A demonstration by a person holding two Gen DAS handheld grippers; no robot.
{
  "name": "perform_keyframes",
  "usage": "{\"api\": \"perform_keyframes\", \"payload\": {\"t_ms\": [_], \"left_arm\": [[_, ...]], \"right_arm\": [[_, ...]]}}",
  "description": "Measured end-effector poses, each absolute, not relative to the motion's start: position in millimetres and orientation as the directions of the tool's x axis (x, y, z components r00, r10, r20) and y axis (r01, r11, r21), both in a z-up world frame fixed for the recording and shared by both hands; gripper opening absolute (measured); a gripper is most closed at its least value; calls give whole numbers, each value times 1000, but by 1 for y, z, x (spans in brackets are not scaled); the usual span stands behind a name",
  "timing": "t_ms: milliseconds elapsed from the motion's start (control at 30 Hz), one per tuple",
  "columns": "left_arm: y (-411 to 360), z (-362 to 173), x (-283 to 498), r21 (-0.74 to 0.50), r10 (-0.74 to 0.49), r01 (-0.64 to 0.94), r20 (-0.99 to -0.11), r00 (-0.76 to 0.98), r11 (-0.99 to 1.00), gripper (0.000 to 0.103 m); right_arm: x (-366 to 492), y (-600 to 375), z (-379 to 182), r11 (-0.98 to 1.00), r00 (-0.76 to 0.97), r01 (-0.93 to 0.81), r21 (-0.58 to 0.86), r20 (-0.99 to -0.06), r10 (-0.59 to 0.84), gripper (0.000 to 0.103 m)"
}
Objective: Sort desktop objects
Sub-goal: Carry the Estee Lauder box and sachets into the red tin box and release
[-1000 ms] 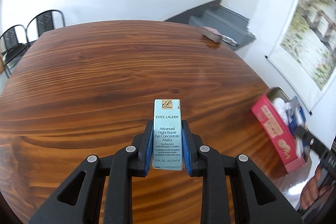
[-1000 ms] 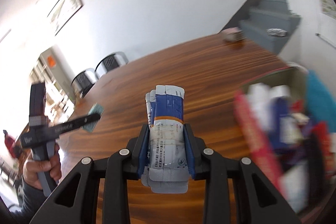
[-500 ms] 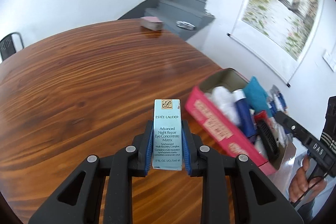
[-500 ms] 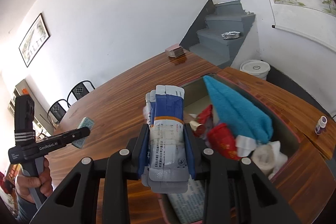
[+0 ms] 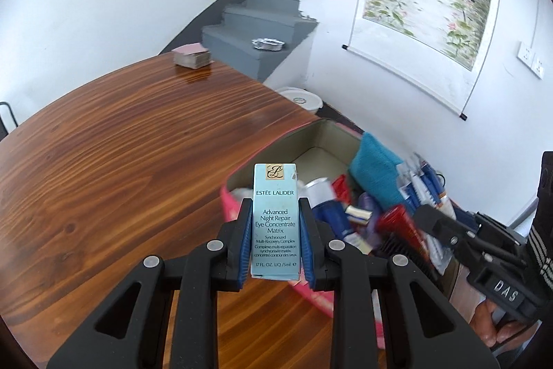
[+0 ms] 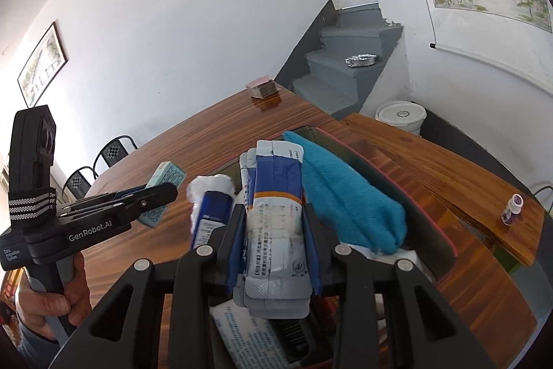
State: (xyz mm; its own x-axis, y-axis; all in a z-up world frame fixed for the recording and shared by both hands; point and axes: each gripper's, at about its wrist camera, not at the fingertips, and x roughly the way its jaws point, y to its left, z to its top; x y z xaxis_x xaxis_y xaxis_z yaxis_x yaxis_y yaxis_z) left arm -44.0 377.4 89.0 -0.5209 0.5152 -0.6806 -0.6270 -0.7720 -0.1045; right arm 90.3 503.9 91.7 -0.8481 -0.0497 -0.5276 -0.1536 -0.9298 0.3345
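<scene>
Left wrist: Estée Lauder box (image 5: 274, 220), left tool (image 5: 275, 227) gripping

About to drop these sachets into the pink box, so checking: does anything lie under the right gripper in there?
Yes. The sachets hang over a box already crowded: blue cloth right, blue tube left, printed leaflet below.

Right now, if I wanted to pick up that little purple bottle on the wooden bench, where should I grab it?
Grip the purple bottle across its body, just below the white cap, coming from above. It stands upright and alone on the bench, so both sides look open for the fingers.
</scene>
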Motion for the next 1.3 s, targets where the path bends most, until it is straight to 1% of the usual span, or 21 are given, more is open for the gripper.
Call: {"api": "perform_keyframes", "payload": {"t_ms": [167,400,533,700,900,967,1067,1133,1300], "left_arm": [[395,85,-50,-123,538,-650,-685,-491,-750,26],[407,76,-63,-185,568,-658,-699,-434,-730,27],[411,71,-73,-244,599,-658,-699,-390,-712,27],[420,66,-79,-268,621,-671,-695,-362,-691,27],[408,63,-87,-321,636,-641,-688,-349,-698,27],[406,62,-91,-346,643,-630,-692,-330,-695,31],[404,63,-94,-369,657,-625,-683,-320,-688,47],[404,66,-94,-368,659,-625,-676,-330,-689,54],[395,73,-97,-361,652,-613,-671,-352,-703,55]], "right_arm": [[91,506,93,-933,-850,-157,324,-525,-39,35],[88,507,94,-933,-854,-155,326,-519,-40,35],[86,506,94,-933,-853,-156,324,-521,-38,35],[85,505,93,-930,-851,-167,327,-524,-31,35],[85,505,93,-930,-850,-164,329,-525,-36,35],[85,503,94,-930,-851,-156,332,-523,-43,35],[85,500,96,-932,-855,-146,333,-516,-51,35],[87,497,98,-932,-858,-137,335,-510,-57,35],[89,489,101,-936,-859,-115,334,-506,-75,35]]}}
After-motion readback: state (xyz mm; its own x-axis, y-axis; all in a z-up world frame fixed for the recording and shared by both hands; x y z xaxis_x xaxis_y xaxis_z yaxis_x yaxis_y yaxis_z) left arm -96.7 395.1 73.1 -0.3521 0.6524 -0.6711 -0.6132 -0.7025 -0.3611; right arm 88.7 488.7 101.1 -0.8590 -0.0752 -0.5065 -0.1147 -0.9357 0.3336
